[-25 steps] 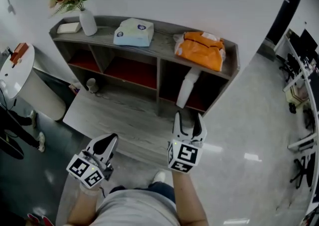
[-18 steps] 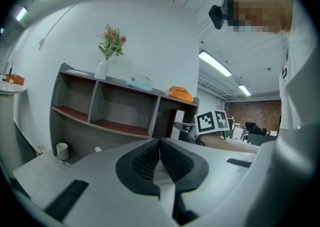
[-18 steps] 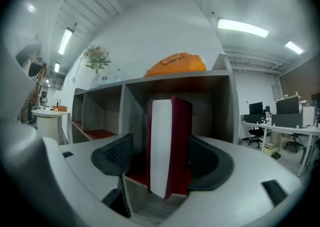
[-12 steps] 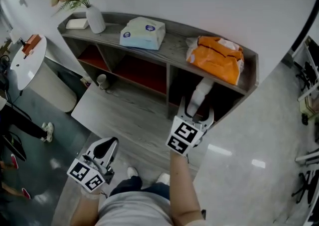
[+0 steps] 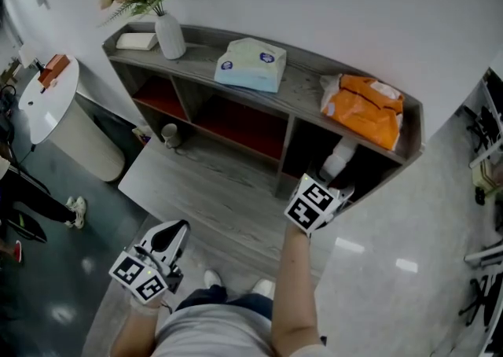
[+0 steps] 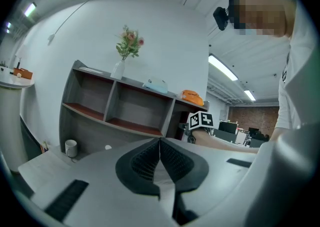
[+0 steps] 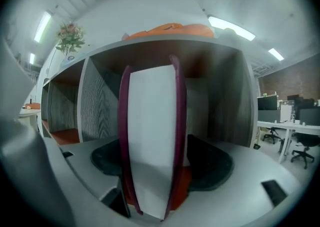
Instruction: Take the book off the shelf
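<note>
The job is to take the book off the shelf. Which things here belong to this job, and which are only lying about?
Job: book; shelf; right gripper, whose fingers have just been opening, with the book between them.
Lying about: flower vase; tissue pack; orange bag; cup; left gripper, shut.
</note>
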`<state>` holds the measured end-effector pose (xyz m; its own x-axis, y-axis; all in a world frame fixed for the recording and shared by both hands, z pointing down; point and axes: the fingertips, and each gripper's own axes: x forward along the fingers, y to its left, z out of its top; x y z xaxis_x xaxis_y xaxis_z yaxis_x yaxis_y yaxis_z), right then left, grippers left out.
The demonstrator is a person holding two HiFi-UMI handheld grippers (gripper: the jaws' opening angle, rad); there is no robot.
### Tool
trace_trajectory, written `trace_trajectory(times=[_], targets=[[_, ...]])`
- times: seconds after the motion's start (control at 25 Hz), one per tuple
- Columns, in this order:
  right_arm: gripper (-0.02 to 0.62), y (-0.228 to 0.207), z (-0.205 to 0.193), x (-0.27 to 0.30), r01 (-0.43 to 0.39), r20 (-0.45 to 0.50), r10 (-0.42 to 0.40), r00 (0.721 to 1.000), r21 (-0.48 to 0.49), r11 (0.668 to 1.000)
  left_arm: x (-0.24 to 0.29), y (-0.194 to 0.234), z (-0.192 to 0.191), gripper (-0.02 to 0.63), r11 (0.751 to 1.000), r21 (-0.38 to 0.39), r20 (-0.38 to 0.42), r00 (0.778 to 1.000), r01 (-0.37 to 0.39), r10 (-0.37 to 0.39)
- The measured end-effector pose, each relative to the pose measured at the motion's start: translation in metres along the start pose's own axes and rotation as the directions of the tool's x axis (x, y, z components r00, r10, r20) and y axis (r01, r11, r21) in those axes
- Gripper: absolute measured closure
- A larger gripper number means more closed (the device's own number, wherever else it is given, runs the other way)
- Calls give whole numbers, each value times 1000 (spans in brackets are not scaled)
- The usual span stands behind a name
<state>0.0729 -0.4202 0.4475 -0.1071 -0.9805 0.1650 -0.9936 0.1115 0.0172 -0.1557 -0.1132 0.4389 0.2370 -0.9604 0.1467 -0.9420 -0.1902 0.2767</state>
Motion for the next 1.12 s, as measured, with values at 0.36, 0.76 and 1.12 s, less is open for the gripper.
trace_trajectory(times=[0.36,0.76,1.12], targets=[[291,-4,0,0,38,4,-38,999,-13,999,-1,8,1,591,999,-6,-1,999,49,-49],[353,-7,-4,-31,-34,-25,34,999,-6,999,23,-1,3,591,984,-1,-26,984,177,-177],[362,4,-9,-81,-164,-28,164,986,7,986,45,-28,4,589,946,34,-43,946,323,-321]])
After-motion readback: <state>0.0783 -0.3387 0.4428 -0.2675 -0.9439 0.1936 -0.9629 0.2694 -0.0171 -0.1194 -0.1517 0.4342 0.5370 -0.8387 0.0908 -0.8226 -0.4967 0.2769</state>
